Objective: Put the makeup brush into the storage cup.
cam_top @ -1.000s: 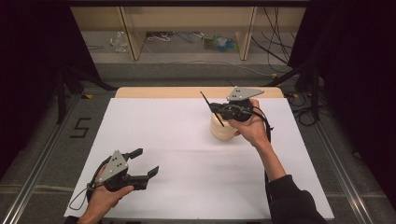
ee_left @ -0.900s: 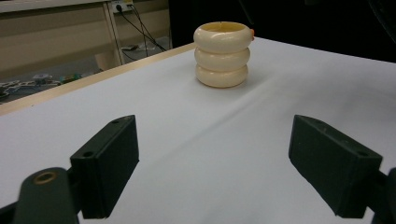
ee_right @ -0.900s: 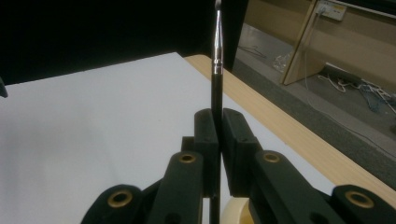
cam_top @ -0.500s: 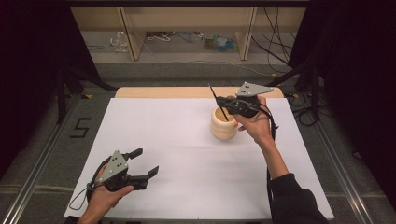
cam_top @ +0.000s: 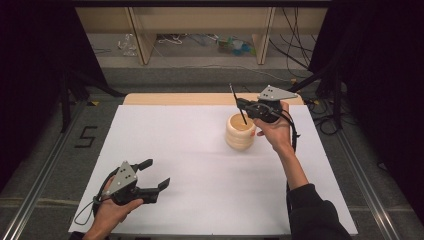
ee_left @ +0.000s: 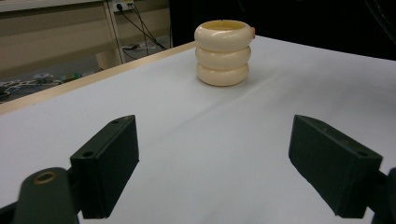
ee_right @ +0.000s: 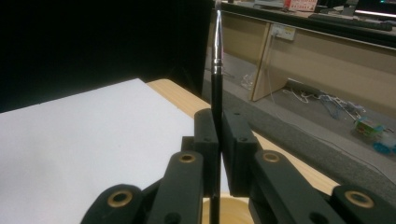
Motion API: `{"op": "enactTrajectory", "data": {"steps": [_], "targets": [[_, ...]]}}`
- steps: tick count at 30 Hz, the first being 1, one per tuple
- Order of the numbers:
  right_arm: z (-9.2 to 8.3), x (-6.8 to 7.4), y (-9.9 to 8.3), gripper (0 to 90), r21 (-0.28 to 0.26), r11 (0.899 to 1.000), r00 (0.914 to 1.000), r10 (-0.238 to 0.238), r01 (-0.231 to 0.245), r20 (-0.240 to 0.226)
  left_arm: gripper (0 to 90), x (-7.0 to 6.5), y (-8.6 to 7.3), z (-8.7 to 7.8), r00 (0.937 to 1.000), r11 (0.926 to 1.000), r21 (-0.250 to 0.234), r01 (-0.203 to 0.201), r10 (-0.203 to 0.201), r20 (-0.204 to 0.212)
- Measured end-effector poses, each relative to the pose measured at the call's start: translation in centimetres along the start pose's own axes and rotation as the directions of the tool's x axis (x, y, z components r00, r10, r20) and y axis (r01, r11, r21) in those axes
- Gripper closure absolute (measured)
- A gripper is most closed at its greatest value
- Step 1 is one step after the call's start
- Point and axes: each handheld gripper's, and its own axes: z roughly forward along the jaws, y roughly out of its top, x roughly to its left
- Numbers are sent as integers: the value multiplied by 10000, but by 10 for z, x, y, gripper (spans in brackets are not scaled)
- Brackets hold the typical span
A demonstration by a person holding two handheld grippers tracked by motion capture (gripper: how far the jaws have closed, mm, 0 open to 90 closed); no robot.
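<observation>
Right claw (ee_right: 219, 154) clamped on thin brush (ee_right: 216, 84), lower end seemingly inside cream holder (cam_top: 240, 132); left claw (ee_left: 229, 163) spread wide, empty.

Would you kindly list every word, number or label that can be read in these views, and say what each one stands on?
"5": a dark numeral on the grey floor left of the table.
Red and white boxes on the far counter in the right gripper view: print too blurred to read.
The ringed cream holder, the brush and both grippers carry no lettering that I can make out.
</observation>
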Motion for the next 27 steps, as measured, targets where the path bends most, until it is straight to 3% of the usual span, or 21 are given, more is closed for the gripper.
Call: {"op": "enactTrajectory", "data": {"steps": [23,27], "targets": [[10,-11,-9,855,-191,9994,9986,310,-302,420,160,0,0,0,10000,10000,2,22,-22,-7],[11,-11,-10,855,-219,9990,9987,400,-393,322,160,0,0,0,10000,10000,5,12,-12,-7]]}}
